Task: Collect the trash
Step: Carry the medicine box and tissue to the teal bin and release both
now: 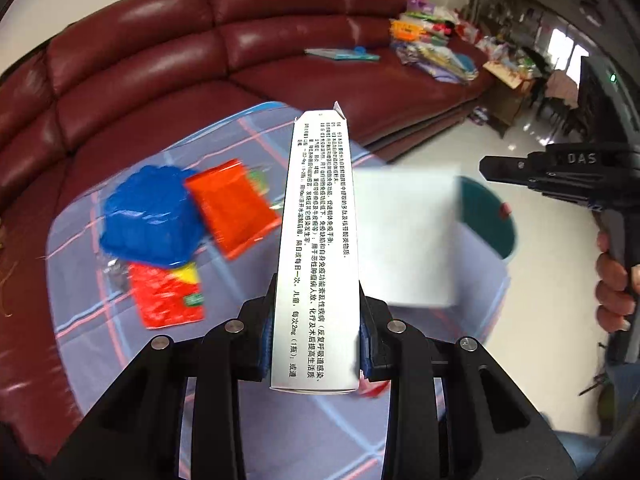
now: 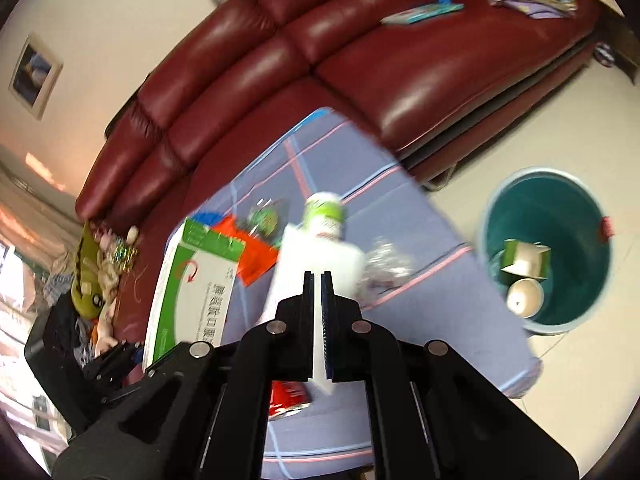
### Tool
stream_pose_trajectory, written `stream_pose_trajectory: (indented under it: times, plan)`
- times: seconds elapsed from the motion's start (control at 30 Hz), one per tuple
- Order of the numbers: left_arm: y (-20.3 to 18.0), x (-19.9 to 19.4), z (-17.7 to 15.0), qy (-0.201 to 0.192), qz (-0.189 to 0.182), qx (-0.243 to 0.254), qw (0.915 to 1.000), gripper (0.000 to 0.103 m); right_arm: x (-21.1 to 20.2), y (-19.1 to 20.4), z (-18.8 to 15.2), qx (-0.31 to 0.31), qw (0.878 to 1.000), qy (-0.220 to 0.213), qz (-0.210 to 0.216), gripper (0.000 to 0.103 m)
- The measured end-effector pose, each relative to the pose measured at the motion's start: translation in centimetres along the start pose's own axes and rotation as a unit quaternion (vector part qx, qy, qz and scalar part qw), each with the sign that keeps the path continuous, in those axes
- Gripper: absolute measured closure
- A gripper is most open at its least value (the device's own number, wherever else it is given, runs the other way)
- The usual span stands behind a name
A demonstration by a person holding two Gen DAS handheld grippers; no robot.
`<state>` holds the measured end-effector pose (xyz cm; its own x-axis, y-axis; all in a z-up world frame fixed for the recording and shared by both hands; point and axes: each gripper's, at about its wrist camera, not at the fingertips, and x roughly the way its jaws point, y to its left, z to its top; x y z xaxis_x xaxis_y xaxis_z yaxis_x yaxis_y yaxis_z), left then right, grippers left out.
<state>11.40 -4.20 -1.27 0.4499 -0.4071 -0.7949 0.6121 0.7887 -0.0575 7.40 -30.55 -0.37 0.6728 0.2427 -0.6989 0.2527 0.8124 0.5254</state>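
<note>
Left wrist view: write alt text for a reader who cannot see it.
The left gripper clamps a long white medicine box printed with Chinese text, held above a checked cloth by a dark red sofa. On the cloth lie a blue plastic tray and red wrappers; a teal bin stands on the floor to the right.

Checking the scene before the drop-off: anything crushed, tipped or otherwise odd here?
The red can below the right gripper lies on its side on the plaid cloth. In the teal bin a green-and-white carton sits tilted with its flap open. The white box in the left gripper looks intact.
</note>
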Motion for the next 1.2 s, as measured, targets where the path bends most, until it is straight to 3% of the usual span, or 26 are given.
stream_pose_trajectory:
  times: [0.1, 0.17, 0.23, 0.37, 0.53, 0.63, 0.73, 0.8, 0.87, 0.93, 1.0, 1.2]
  plan:
    - [-1.8, 0.5, 0.9, -0.006, 0.001, 0.011, 0.9999, 0.071, -1.6, -2.2, 0.6, 0.011, 1.000, -0.021, -0.006, 0.099]
    - [-2.3, 1.4, 1.1, 0.005, 0.002, 0.008, 1.0000, 0.071, -0.5, -3.0, 0.2, 0.009, 1.000, -0.003, -0.005, 0.091]
    - [-2.4, 2.1, 0.9, 0.012, 0.014, 0.007, 0.9998, 0.071, 1.8, -4.1, -0.8, 0.020, 0.999, 0.033, 0.001, 0.053]
    - [-1.3, 3.5, 0.2, 0.033, 0.025, -0.005, 0.9991, 0.071, 6.8, -5.0, -3.2, 0.017, 0.996, 0.086, -0.001, 0.051]
    - [0.6, 5.2, -0.1, 0.050, 0.028, -0.020, 0.9981, 0.071, 10.1, -5.4, -3.2, 0.018, 0.996, 0.088, -0.002, 0.035]
    - [0.9, 5.4, 0.1, 0.047, 0.023, -0.018, 0.9985, 0.071, 11.9, -5.3, -3.3, 0.020, 0.995, 0.093, -0.009, 0.035]
    - [0.9, 5.6, 0.2, 0.044, 0.017, -0.018, 0.9987, 0.071, 12.9, -4.6, -3.6, 0.019, 0.995, 0.095, 0.011, 0.035]
    - [0.9, 5.6, 0.2, 0.044, 0.015, -0.018, 0.9988, 0.071, 13.1, -3.7, -3.8, 0.008, 0.996, 0.091, 0.024, 0.038]
    - [1.0, 5.5, 0.1, 0.042, 0.016, -0.018, 0.9988, 0.071, 13.6, -2.7, -4.1, -0.002, 0.994, 0.098, 0.039, 0.052]
    - [1.1, 5.5, 0.0, 0.041, 0.016, -0.022, 0.9988, 0.071, 14.4, -2.0, -4.6, -0.008, 0.993, 0.111, 0.049, 0.085]
    - [1.3, 5.5, -0.1, 0.041, 0.013, -0.030, 0.9986, 0.071, 14.8, -1.6, -4.9, -0.009, 0.991, 0.117, 0.059, 0.099]
    - [0.8, 4.7, -0.1, 0.036, 0.022, -0.031, 0.9986, 0.071, 11.0, 0.3, -4.8, -0.031, 0.993, 0.097, 0.061, 0.100]
